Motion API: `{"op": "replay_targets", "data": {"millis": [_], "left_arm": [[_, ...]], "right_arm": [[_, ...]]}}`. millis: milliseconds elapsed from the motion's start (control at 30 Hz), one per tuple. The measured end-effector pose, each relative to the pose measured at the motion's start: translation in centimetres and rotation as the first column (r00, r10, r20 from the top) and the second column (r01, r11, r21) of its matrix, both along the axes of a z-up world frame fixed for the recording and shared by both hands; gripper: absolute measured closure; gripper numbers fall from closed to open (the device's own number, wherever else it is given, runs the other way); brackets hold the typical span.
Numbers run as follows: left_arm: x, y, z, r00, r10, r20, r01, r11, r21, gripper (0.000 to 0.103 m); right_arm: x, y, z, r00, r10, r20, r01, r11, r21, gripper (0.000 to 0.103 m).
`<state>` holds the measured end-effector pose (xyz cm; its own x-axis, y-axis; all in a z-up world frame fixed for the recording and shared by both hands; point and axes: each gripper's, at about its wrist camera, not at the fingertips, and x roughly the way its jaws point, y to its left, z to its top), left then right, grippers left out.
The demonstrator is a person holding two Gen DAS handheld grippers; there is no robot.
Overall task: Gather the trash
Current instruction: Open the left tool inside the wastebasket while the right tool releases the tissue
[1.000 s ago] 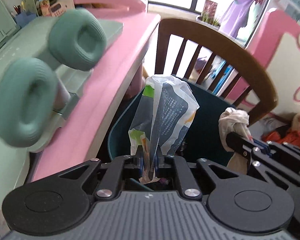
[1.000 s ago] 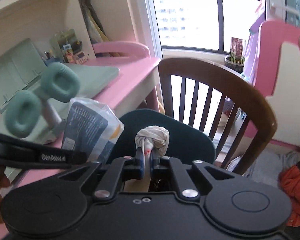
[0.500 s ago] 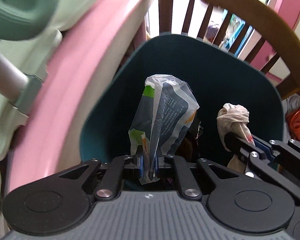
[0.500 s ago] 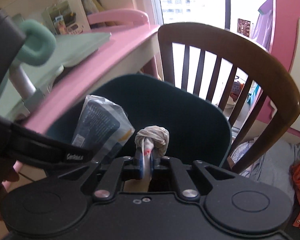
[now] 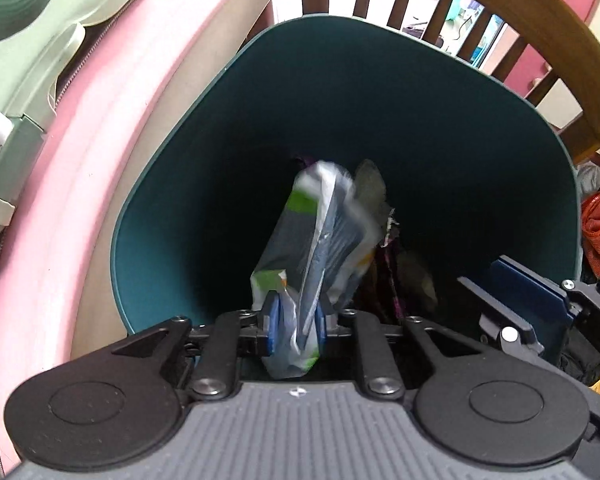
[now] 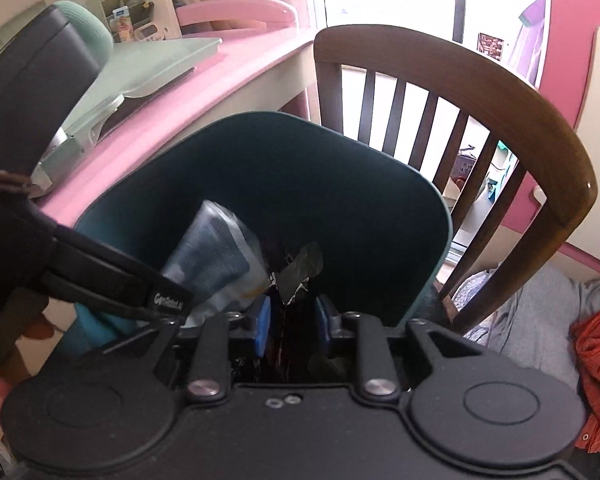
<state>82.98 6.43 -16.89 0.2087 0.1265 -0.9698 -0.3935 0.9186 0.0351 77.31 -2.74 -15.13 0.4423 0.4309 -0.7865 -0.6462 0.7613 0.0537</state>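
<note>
A dark teal trash bin (image 5: 172, 184) stands beside the pink desk, also in the right wrist view (image 6: 380, 184). My left gripper (image 5: 294, 330) hangs over its mouth; its jaws have parted and the crinkled plastic wrapper (image 5: 324, 240) stands loosely between them, blurred. The wrapper also shows in the right wrist view (image 6: 212, 264). My right gripper (image 6: 292, 320) is open and empty over the bin. A crumpled tissue wad (image 5: 370, 180) lies inside with dark scraps of trash (image 6: 300, 268).
The pink desk (image 5: 80, 128) runs along the bin's left with a pale green stand (image 6: 140, 68) on it. A wooden chair back (image 6: 480, 96) stands right behind the bin. Orange cloth (image 6: 596, 360) lies on the floor at right.
Both grippers moved down over the bin. The right gripper opened and let the tissue wad drop in. The left jaws parted and the wrapper is slipping.
</note>
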Motion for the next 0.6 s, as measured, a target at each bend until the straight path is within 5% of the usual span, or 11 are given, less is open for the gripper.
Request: {"op": "replay_targets", "data": {"millis": [133,200,600], "left_arm": [[-0.6,-0.5,0.9,0.999,-0.015,0.038,0.015,1.000,-0.005,0.065],[-1.3,-0.2,1.7,0.998,-0.015,0.065,0.015,1.000,0.000,0.043],[-7.8,0.3,8.2,0.973,-0.046,0.228,0.052,0.998,-0.019,0.041]], "right_arm": [[-1.0,-0.7,0.7,1.000,0.007,0.009,-0.007,1.000,0.016,0.068],[-1.6,-1.0,1.3,1.000,0.012,0.021,-0.013,1.000,0.019,0.067],[-6.3,-3.0,5.4,0.999,-0.009,0.049,0.004,0.996,0.089,0.054]]}}
